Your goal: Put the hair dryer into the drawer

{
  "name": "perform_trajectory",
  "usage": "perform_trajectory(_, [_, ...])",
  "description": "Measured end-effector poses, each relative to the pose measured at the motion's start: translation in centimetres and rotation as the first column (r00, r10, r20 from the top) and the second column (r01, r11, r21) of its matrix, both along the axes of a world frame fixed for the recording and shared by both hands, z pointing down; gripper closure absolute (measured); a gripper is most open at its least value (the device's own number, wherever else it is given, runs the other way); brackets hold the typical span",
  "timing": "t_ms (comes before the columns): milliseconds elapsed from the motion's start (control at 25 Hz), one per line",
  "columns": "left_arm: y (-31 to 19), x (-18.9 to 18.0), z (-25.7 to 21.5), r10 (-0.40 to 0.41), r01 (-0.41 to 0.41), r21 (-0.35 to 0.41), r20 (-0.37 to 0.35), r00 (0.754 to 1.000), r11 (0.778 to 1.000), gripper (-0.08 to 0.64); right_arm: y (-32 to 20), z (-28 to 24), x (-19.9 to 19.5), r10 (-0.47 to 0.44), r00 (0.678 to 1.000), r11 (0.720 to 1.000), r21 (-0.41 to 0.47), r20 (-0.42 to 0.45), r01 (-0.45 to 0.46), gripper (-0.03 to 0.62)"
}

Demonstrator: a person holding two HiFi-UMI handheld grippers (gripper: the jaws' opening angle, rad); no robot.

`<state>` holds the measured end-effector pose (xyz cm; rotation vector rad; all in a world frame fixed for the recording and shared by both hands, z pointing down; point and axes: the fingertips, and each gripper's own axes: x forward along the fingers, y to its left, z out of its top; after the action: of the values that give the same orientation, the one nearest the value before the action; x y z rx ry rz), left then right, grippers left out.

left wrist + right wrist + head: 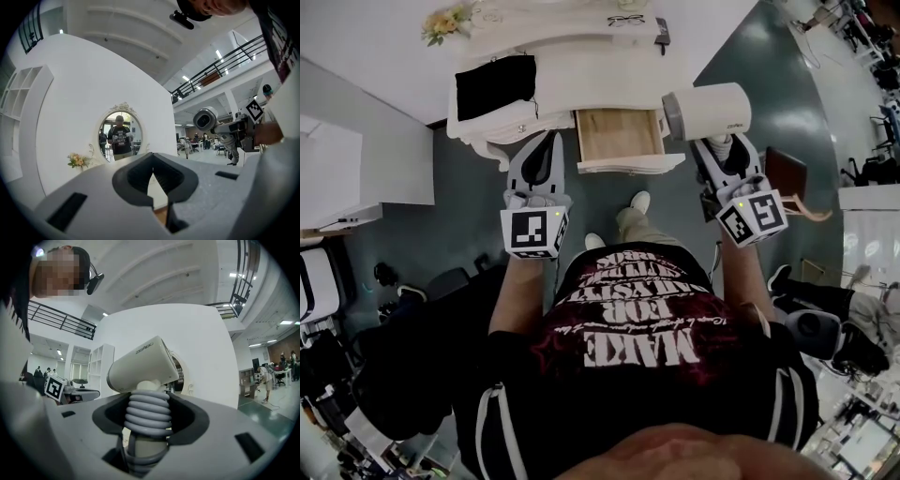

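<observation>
A cream hair dryer (pixel 708 112) with its grey cord wound round the handle is clamped in my right gripper (pixel 719 155), held in the air just right of the open wooden drawer (pixel 619 136). In the right gripper view the dryer's barrel (pixel 145 364) stands above the jaws, and my right gripper (pixel 147 420) is shut on the coiled handle. My left gripper (pixel 546 150) hovers at the drawer's left front corner, shut with nothing in it. In the left gripper view its tips (pixel 152 177) meet, and the dryer (pixel 206 119) shows off to the right.
The drawer belongs to a white dressing table (pixel 581 66) carrying a black cloth (pixel 495 86), flowers (pixel 445 23), glasses (pixel 625 21) and a small dark object (pixel 663 33). An oval mirror (pixel 121 133) hangs behind it. A brown seat (pixel 787 178) stands on the right.
</observation>
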<state>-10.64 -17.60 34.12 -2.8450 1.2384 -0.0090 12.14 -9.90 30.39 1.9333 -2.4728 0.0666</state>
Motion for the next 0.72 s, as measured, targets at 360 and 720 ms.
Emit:
perform_trajectory(360, [-2.1,0.3,0.3,-0.057,0.057,-0.014,0.017,0.998,0.998,0.557,-3.5,0.9,0.8,-0.056,0.998,0.998,-0.001,0.019,0.056,0.351])
perform_trajectory(720, [-5.0,1.8,-0.1,-0.086,0.086,-0.006,0.045,0.995,0.996,0.557,-7.6,1.2,2.3,-0.105,0.994,0.994,-0.001,0.028,0.105,0.351])
